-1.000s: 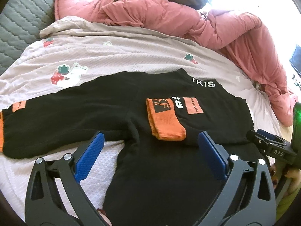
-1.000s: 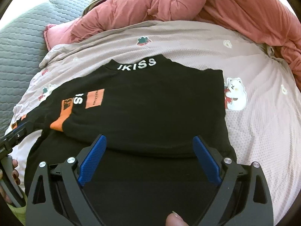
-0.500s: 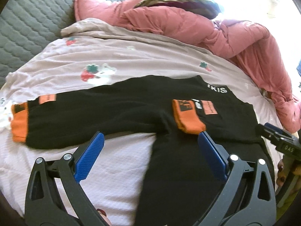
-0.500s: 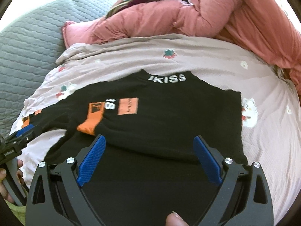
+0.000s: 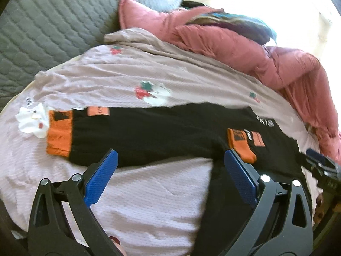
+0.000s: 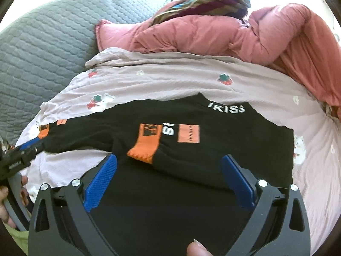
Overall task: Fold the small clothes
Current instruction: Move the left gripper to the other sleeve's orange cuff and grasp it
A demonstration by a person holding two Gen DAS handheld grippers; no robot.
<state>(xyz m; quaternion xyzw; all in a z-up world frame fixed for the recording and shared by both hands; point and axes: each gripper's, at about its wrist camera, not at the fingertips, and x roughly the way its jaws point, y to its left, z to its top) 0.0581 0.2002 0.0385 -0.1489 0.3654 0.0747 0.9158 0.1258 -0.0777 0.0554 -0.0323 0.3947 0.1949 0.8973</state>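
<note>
From the left wrist camera, one black sweatshirt (image 5: 170,132) lies flat on the pale pink bedsheet (image 5: 149,202). It has two orange cuffs: one sleeve stretches straight out away from the body, ending in the left cuff (image 5: 59,133) beside a white bear print on the sheet, and the other sleeve is folded across the chest, its folded cuff (image 5: 240,145) lying on the black body. The left gripper (image 5: 169,166) hangs above the lower edge of the outstretched sleeve, jaws spread wide with nothing between the two blue pads. Below the sleeve there is an open stretch of sheet. Beyond the sweatshirt's collar end, one rumpled pink duvet (image 5: 245,47) banks up, and a grey quilted cover (image 5: 49,25) lies past the sheet's far edge. The tip of the right gripper (image 5: 319,164) shows at the sweatshirt's far side.

From the right wrist camera, the same sweatshirt (image 6: 213,170) fills the middle, with white collar lettering (image 6: 227,108) at its far edge and one orange patch (image 6: 188,133) on the chest next to the folded cuff (image 6: 146,145). The right gripper (image 6: 169,166) hovers over the sweatshirt's body, jaws wide apart and holding nothing. The outstretched sleeve runs off toward the left gripper (image 6: 25,151), which sits near its cuff end. Bare sheet (image 6: 315,170) borders the sweatshirt's straight side edge, and more lies between the collar and the duvet (image 6: 213,34). A striped cloth (image 6: 202,4) tops the duvet.
</note>
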